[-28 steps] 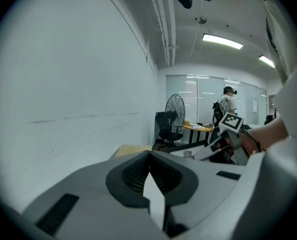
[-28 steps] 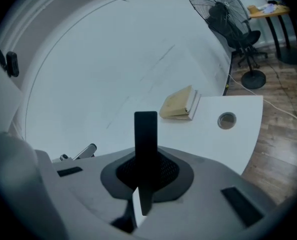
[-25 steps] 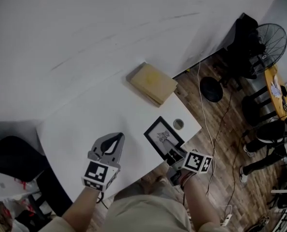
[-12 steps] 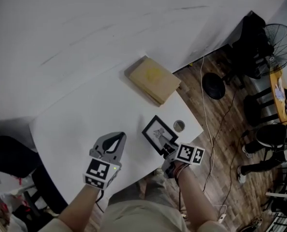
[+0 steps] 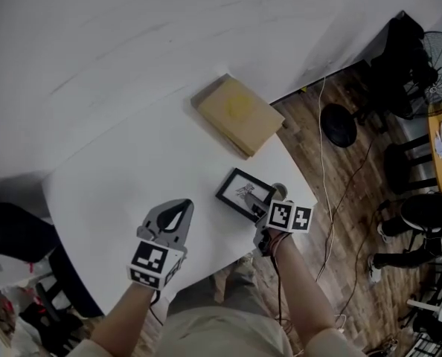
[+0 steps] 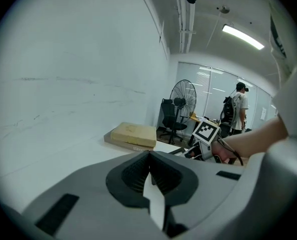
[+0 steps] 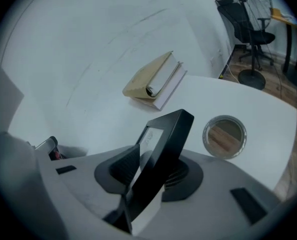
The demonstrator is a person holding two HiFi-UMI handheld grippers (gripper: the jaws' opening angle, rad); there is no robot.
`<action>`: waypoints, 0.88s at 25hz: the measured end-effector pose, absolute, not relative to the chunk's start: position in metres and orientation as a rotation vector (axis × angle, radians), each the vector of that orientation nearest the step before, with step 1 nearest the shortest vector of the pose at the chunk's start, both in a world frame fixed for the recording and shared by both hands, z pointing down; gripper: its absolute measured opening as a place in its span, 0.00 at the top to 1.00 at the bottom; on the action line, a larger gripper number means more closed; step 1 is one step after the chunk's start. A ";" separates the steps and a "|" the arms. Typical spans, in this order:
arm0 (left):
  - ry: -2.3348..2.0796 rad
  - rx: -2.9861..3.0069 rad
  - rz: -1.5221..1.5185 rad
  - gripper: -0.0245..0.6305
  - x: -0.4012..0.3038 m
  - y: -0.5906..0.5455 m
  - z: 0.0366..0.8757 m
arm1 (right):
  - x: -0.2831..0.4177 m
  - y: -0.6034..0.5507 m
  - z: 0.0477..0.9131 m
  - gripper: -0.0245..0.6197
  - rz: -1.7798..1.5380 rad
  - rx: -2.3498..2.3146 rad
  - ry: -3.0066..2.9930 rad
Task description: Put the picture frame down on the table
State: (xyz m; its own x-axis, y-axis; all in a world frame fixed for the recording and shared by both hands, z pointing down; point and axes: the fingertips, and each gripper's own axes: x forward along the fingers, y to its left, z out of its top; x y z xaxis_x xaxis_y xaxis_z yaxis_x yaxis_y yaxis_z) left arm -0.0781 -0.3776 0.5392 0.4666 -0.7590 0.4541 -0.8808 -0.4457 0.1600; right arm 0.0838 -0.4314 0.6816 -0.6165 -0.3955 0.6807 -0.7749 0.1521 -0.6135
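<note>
The black picture frame (image 5: 242, 193) with a white mat and a small print hangs over the right part of the white table (image 5: 132, 177), near its edge. My right gripper (image 5: 258, 203) is shut on the frame's near edge. In the right gripper view the frame (image 7: 164, 143) stands tilted on edge between the jaws of the right gripper (image 7: 148, 179), its top corner pointing away. My left gripper (image 5: 176, 214) hovers over the table's near side, shut with nothing in it; in its own view the left gripper (image 6: 149, 181) has its jaws pressed together.
A tan book (image 5: 239, 114) lies at the table's far right corner, also in view as a book (image 7: 153, 82) beyond the frame. A round cable hole (image 7: 224, 135) sits in the tabletop just right of the frame. A fan (image 5: 437, 58), chairs and cables stand on the wooden floor to the right.
My right gripper has carried the frame a little farther in over the table, away from the near edge. The left gripper has barely moved.
</note>
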 end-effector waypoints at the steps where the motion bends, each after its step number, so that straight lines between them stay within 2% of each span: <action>1: -1.385 2.332 0.453 0.93 -0.078 -0.378 0.543 | 0.083 -0.435 0.683 0.74 1.417 1.109 -2.080; 10: -1.411 2.246 0.467 0.93 -0.063 -0.378 0.561 | 0.091 -0.466 0.700 0.53 1.118 1.048 -2.067; 15: -1.429 2.211 0.472 0.93 -0.057 -0.383 0.565 | 0.088 -0.481 0.706 0.47 1.004 0.987 -2.096; 22: -1.470 2.172 0.452 0.93 -0.047 -0.391 0.558 | 0.086 -0.481 0.710 0.43 0.898 0.949 -2.086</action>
State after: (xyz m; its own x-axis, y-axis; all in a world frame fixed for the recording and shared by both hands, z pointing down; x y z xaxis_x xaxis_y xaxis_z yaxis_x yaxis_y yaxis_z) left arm -0.0466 -0.3915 0.5580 0.3700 -0.7719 0.5171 -0.9290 -0.3112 0.2001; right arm 0.0856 -0.4813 0.7100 -0.5134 -0.3512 0.7830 -0.8102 0.4991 -0.3074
